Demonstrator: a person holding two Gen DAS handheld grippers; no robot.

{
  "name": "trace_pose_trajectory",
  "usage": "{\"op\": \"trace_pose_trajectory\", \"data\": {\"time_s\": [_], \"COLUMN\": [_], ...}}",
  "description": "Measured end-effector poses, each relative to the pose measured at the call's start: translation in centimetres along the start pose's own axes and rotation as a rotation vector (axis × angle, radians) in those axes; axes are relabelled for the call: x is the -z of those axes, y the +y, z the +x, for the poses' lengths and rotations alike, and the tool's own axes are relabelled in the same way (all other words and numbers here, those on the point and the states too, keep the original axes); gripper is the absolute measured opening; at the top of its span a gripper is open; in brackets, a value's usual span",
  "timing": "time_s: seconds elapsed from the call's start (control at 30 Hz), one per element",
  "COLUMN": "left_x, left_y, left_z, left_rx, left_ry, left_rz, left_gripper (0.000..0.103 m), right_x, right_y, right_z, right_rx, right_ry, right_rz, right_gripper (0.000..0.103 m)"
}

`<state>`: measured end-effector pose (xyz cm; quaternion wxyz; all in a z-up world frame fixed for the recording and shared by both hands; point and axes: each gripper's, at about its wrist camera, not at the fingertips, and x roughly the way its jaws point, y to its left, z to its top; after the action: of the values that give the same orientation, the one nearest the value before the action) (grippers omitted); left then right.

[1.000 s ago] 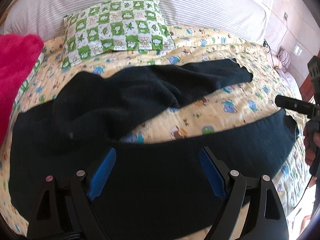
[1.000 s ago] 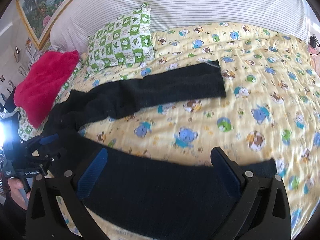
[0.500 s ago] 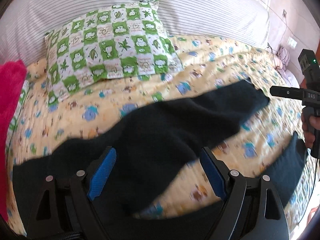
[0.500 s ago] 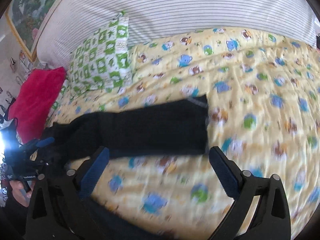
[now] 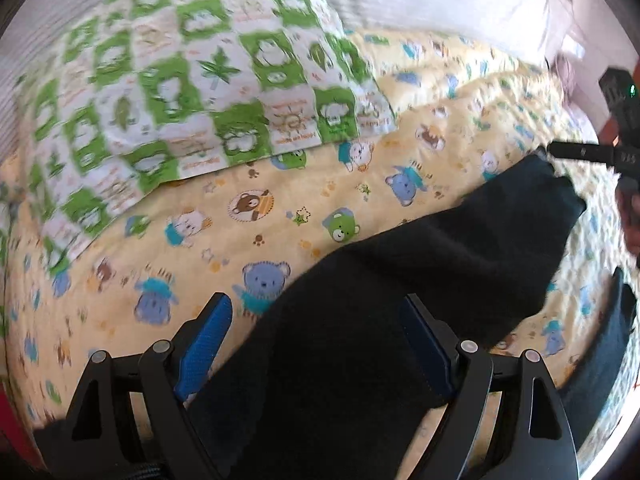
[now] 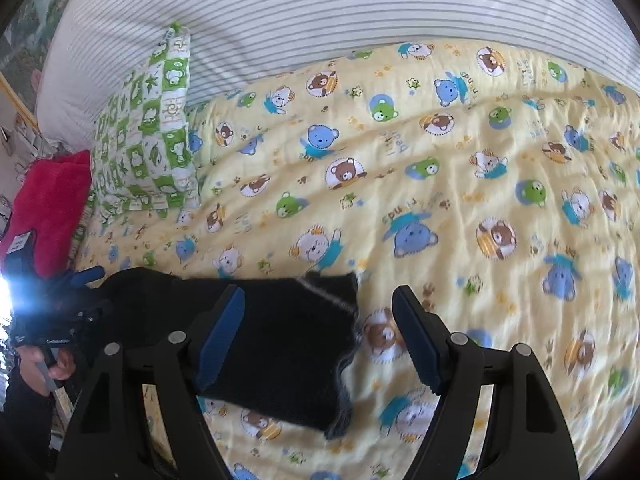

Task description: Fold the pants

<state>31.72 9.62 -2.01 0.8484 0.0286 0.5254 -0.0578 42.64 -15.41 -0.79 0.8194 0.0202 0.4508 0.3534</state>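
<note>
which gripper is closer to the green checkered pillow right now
Left. The left gripper hovers over the black pants with the green checkered pillow just ahead across a strip of bedspread. The right gripper sits at the pant leg's cuff end, with the pillow far off to its left.

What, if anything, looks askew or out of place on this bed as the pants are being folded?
The black pants lie diagonally across the yellow bear-print quilt, and the leg end looks rumpled, its hem uneven rather than flat. Both the left gripper and right gripper are open. Nothing looks spilled or damaged.
</note>
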Motion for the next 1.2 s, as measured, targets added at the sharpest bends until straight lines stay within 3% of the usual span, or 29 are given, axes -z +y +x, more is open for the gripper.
{"op": "trace_pose_trajectory", "data": {"time_s": [0.17,0.27,0.4,0.43,0.5,0.73,1.2], "left_x": [-0.7,-0.7,-0.5,-0.4,0.0,2.5,7.8], "left_y": [0.4,0.1,-1.6,-2.0,-2.5,-5.0,-8.7], "left_z": [3.1,3.4,2.3,1.7,0.9,-3.5,-8.8], "left_rx": [-0.002,-0.002,0.014,0.013,0.063,0.157,0.232], "left_ry": [0.089,0.096,0.079,0.073,0.069,0.020,-0.003], "left_rz": [0.031,0.031,0.064,0.066,0.048,0.031,0.045], "left_gripper": [0.086,0.083,0.037,0.022,0.006,0.006,0.004], "right_x": [-0.2,0.0,0.2,0.2,0.5,2.2,9.8], "right_y": [0.1,0.4,-0.5,-0.8,-1.1,-0.9,-2.2], "right_z": [1.7,2.7,1.9,1.4,0.4,-3.9,-10.2], "right_rx": [-0.021,-0.007,-0.076,-0.098,-0.104,-0.132,-0.173], "right_ry": [0.069,0.088,0.051,0.032,0.003,-0.084,-0.156], "right_rz": [-0.023,-0.044,0.010,0.030,0.044,0.022,-0.023], "right_gripper": [0.072,0.056,0.011,0.010,0.010,0.009,0.008]}}
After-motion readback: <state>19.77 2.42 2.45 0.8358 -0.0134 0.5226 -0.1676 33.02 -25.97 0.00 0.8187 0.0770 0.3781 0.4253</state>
